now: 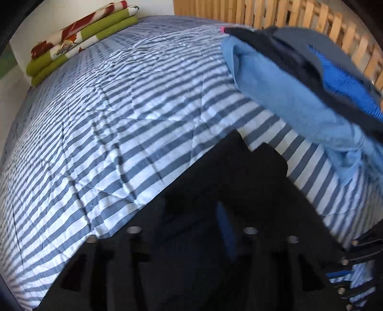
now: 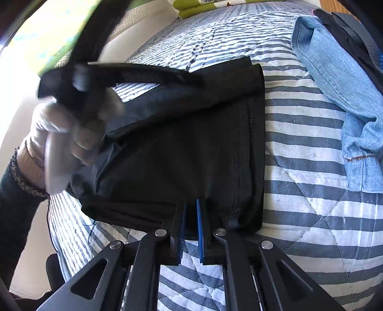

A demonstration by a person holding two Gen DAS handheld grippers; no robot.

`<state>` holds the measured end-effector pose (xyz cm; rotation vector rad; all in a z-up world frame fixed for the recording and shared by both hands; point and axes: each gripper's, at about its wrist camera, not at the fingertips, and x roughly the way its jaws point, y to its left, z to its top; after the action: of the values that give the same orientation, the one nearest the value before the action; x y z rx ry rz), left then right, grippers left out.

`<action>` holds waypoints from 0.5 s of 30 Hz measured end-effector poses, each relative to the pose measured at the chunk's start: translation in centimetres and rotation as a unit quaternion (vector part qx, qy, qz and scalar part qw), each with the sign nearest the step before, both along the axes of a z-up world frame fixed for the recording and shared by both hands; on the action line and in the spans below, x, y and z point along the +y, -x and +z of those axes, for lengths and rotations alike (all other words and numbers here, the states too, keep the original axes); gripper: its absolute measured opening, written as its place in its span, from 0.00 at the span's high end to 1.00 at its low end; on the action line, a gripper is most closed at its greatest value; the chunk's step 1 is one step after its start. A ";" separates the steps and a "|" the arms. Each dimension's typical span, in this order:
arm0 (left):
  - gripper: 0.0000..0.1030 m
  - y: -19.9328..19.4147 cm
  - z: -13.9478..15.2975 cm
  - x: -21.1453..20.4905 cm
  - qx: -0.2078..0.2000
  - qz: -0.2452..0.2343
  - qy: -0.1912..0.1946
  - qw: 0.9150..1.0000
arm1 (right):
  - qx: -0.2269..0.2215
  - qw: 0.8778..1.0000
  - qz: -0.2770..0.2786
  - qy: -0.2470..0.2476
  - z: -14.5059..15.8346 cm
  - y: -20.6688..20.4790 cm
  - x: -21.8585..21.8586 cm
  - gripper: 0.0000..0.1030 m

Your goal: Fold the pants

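Black pants (image 2: 191,143) lie folded on the striped quilt (image 2: 299,148), with one fold doubled over along the far edge. My right gripper (image 2: 190,211) is at the near hem, its blue-padded fingers (image 2: 200,229) shut on the black cloth. A gloved hand (image 2: 59,134) holds my left gripper (image 2: 189,80), blurred, over the far fold at the upper left. In the left wrist view the pants (image 1: 227,179) fill the bottom, and the left gripper (image 1: 196,208) looks shut on the dark cloth, its fingers hard to make out. The right gripper (image 1: 340,274) shows at the lower right edge.
A heap of clothes lies at the right: light blue denim (image 2: 340,79) under dark garments (image 1: 294,59). A folded green floral blanket (image 1: 79,40) sits at the bed's far corner. Wooden slats (image 1: 299,14) stand behind the bed. Bare striped quilt (image 1: 107,119) spreads to the left.
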<state>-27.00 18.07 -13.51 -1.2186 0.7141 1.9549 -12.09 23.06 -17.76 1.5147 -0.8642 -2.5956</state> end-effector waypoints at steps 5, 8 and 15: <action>0.98 0.4 0.3 0.2 -0.008 0.016 -0.028 0.999 | 0.000 1.000 0.000 0.002 0.0 -0.4 0.3 0.93; 0.99 3.3 1.1 -1.3 0.001 0.097 -0.056 0.994 | -0.002 1.000 -0.002 0.001 0.1 -0.3 0.2 0.94; 0.58 5.2 2.8 -3.4 0.010 0.095 -0.066 0.993 | 0.002 1.000 -0.028 0.012 1.1 -1.2 1.5 0.90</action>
<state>-32.16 14.62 -10.70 -1.2258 0.4840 2.1363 -10.89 24.60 -16.63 1.5016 -0.9469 -2.6149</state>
